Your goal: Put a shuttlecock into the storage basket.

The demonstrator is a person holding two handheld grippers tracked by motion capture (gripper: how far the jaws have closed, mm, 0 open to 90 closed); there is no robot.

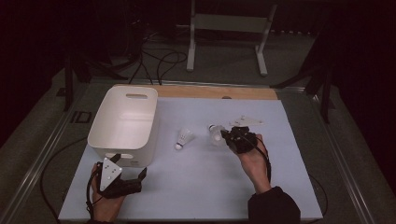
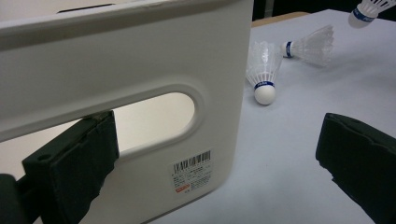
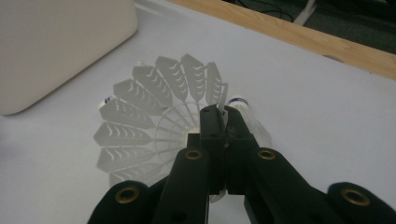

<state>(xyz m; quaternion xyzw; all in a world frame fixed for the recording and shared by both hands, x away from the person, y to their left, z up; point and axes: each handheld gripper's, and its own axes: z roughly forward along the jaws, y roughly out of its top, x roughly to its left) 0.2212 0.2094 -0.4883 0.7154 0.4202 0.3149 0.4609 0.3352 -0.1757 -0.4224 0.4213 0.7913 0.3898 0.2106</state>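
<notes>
Right gripper view: right gripper (image 3: 223, 119) pinches a shuttlecock (image 3: 149, 126)'s feather rim; left gripper (image 2: 219, 154) gapes beside the bin (image 2: 140, 60).

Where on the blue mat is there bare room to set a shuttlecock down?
Free: the near strip between the left gripper and the right forearm, and the far right of the blue mat behind the right gripper. Crowded: the middle, where a lying shuttlecock sits between the white bin and the gripped shuttlecock.
</notes>
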